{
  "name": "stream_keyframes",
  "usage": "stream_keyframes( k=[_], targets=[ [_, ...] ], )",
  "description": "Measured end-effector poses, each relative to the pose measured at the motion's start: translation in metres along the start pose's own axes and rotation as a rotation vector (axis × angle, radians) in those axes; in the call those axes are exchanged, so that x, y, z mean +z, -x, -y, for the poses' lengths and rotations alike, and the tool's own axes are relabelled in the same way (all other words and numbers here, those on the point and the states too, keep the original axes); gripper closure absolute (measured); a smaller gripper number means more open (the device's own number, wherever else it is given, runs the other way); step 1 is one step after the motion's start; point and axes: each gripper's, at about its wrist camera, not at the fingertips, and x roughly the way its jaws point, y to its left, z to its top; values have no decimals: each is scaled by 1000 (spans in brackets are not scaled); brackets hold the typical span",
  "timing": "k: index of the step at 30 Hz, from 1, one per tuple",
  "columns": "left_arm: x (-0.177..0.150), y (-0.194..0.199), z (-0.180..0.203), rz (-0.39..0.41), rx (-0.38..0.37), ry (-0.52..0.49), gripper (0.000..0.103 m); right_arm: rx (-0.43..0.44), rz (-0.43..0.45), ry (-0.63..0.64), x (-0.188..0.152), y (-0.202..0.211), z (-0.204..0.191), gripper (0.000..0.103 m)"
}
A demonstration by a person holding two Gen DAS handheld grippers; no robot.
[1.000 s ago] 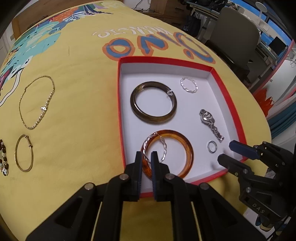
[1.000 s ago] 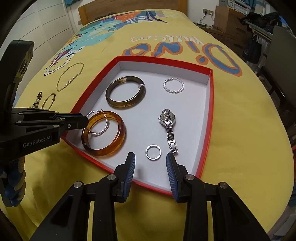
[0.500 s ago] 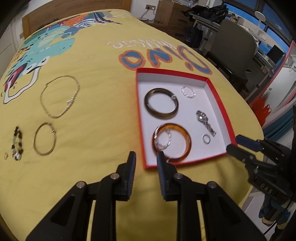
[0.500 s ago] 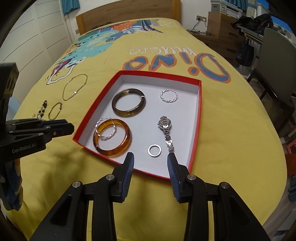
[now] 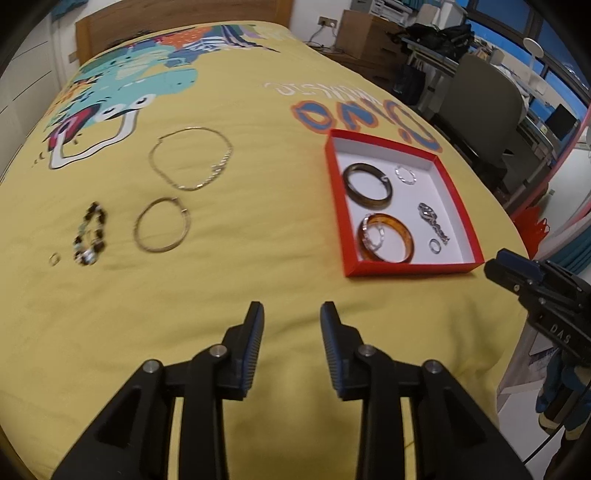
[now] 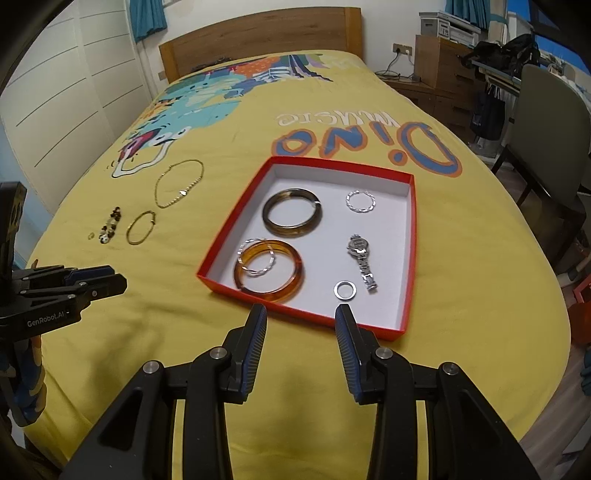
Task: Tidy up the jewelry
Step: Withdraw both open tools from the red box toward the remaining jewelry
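On the black body of my left gripper (image 6: 98, 284), seen from my right wrist, small white letters read "GenRobot.AI". On the black body of my right gripper (image 5: 496, 266), seen from my left wrist, I can read the white letters "DAS". The yellow printed bedspread (image 6: 221, 147) under me carries the big blue, orange-edged word "Dino", upside down to me, with a smaller line of white lettering beside it that I cannot make out.

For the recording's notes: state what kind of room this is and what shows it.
Most likely a bedroom that doubles as a study: the jewelry lies on a bed with a dinosaur-print yellow cover and a wooden headboard, and a desk chair and a cluttered desk stand beside it.
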Motion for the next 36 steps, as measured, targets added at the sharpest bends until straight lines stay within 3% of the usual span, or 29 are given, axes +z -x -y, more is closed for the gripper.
stream_keyframes(
  k=[24,36],
  targets=[
    [-59,49,-111,63,135,118,72,62,7,101,2,7,-80,64],
    [-80,51,-151,46,145,205,72,95,-13,154,5,-4,-113,64]
  ],
)
